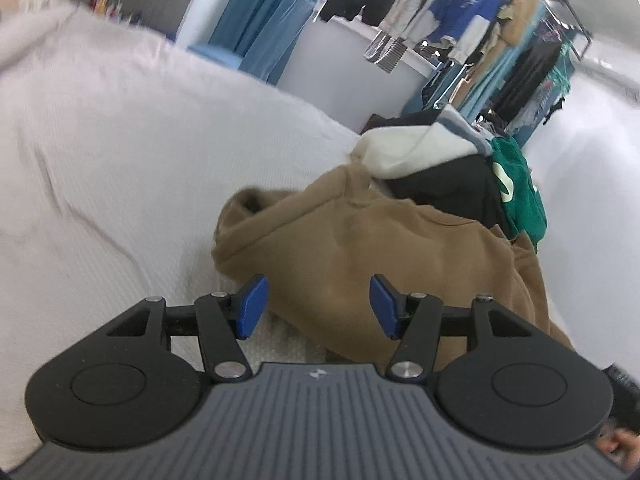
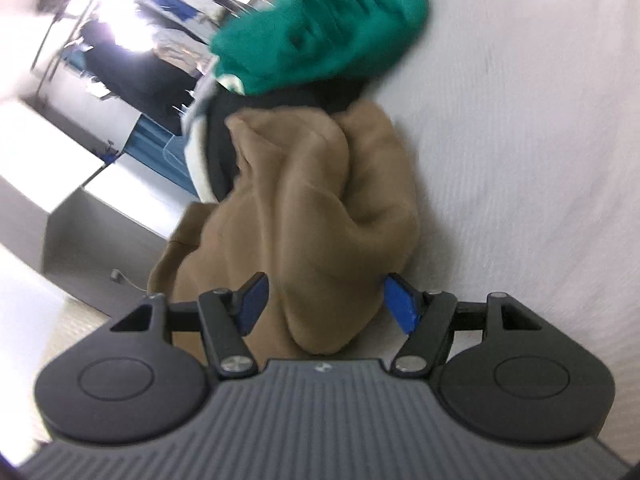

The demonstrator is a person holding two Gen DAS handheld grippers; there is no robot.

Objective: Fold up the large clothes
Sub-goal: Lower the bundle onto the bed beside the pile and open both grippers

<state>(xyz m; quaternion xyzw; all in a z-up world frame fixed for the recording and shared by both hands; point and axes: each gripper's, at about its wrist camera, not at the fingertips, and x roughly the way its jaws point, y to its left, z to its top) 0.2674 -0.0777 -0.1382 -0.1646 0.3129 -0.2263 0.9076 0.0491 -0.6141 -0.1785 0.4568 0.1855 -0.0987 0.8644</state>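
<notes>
A brown hoodie [image 1: 380, 240] lies crumpled on the white bed cover [image 1: 140, 160], hood toward the left. My left gripper [image 1: 318, 292] hovers just above its near edge, open, blue pads [image 1: 250, 308] wide apart and touching nothing. In the right wrist view the same brown hoodie [image 2: 304, 200] bulges up between the fingers of my right gripper [image 2: 326, 292], which is open; its pads [image 2: 402, 304] do not press the cloth.
Behind the hoodie a heap holds a cream garment [image 1: 400, 152], a black one [image 1: 452, 192] and a green one [image 1: 520, 192] [image 2: 328, 36]. A rack of hanging clothes [image 1: 480, 20] stands beyond the bed. A hand [image 1: 620, 444] shows at the lower right.
</notes>
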